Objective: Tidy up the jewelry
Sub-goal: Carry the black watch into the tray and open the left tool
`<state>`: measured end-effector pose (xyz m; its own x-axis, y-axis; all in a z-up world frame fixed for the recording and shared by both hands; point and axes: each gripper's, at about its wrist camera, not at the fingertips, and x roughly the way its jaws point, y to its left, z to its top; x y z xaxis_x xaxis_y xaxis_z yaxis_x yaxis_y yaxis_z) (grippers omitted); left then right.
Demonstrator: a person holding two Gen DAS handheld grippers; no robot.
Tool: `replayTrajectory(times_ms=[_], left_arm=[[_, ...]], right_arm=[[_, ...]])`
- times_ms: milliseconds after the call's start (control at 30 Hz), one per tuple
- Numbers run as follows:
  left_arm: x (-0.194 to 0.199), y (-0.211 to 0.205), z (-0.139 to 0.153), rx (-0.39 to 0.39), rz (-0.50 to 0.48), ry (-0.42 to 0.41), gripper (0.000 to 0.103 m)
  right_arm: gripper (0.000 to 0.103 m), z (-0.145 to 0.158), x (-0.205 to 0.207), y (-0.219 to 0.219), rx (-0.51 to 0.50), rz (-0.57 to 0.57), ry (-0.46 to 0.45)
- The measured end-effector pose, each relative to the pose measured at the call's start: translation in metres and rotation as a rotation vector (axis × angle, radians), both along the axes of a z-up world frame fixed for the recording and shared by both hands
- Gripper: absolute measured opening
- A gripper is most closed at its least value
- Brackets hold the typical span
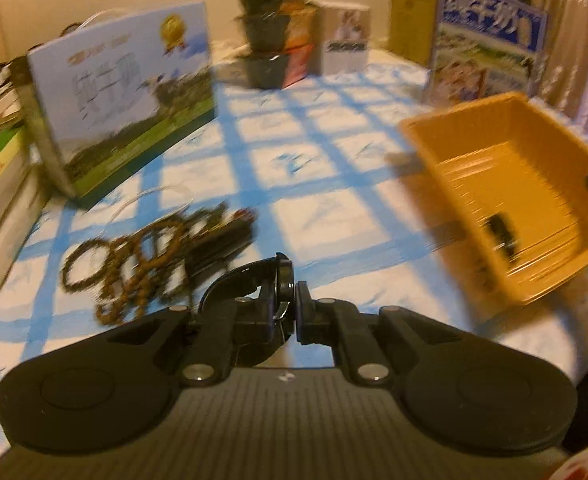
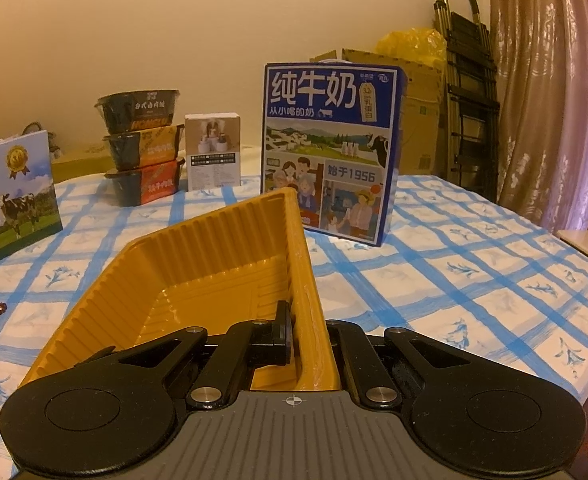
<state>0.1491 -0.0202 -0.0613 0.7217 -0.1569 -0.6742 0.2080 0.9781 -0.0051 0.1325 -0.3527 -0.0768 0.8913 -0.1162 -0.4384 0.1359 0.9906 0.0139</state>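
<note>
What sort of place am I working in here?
Probably a room in a home: a table under a blue-checked cloth, milk cartons and stacked food tubs on it, a curtain and folded ladder behind.

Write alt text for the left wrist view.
The left gripper is shut on a black watch above a blue-checked tablecloth. Brown bead bracelets lie at left; a tilted yellow tray is at right. The view is motion-blurred.
</note>
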Motion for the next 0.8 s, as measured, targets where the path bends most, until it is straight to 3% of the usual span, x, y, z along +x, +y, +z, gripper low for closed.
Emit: replayTrajectory(times_ms=[233,400,667,800], left_arm=[[-0.001,-0.052,0.03,-0.125,-0.167,-0.036,0.009],[0.004,-0.096,0.037,-0.174,-0.29,-0.033,0.009],[0.02,-0.155,0.029,-0.241,-0.407,0.027,0.009],[0.028,-0.174,0.015,-0.238,-0.436,0.069,0.009]], right_arm=[[0.005,0.001,0.0,0.0,0.008,0.001,-0.002],[0.005,0.002,0.0,0.0,0.02,0.003,-0.006],[0.005,0.002,0.0,-0.004,0.044,0.005,-0.008],[0.005,0.0,0.0,-0.007,0.056,0.001,-0.002]])
